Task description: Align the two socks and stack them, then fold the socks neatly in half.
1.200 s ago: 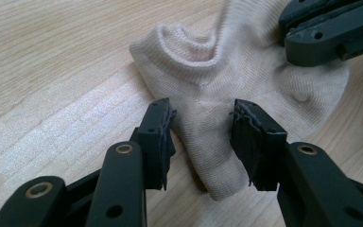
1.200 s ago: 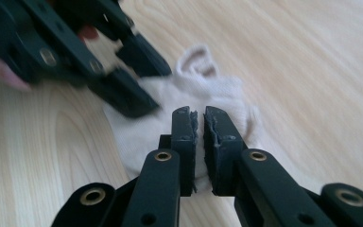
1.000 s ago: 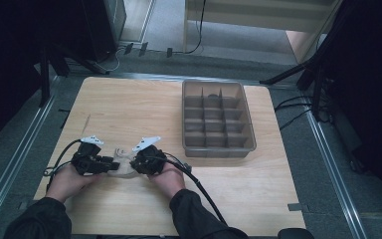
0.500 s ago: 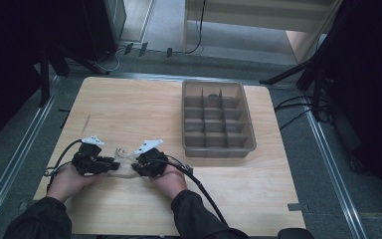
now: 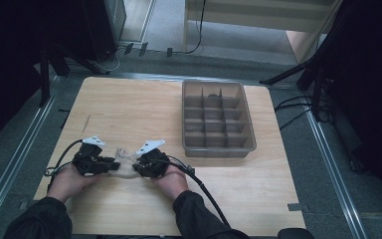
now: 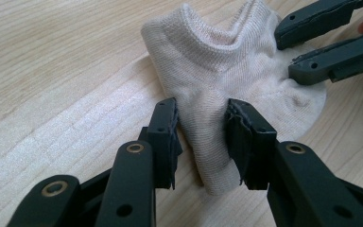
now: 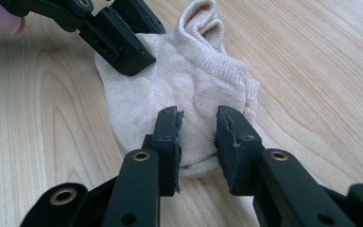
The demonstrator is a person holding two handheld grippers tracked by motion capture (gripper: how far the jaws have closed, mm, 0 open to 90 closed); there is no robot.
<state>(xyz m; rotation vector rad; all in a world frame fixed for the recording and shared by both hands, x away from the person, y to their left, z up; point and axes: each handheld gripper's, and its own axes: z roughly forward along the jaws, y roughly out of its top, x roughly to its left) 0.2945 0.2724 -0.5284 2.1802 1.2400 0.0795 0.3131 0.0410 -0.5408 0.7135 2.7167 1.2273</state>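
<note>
Sock [image 6: 227, 75] in play, a cream ankle sock lying crumpled on the table [image 5: 129, 107] at about seven o'clock of the tabletop in the high view, well apart from the grey divider tray [image 5: 251, 142] out at two o'clock. The left hand-held gripper [image 6: 201, 137] has just been closing, and its pads now pinch a raised fold of one end. The right hand-held gripper [image 7: 196, 137] grips the opposite end the same way, fabric bunched between its pads. Both ends taken, so this looks like the grasp stage of a fold or a stretch. Next move, I'd judge: lift and draw the two ends evenly, keeping both pinches firm so the thin knit doesn't slip free.
</note>
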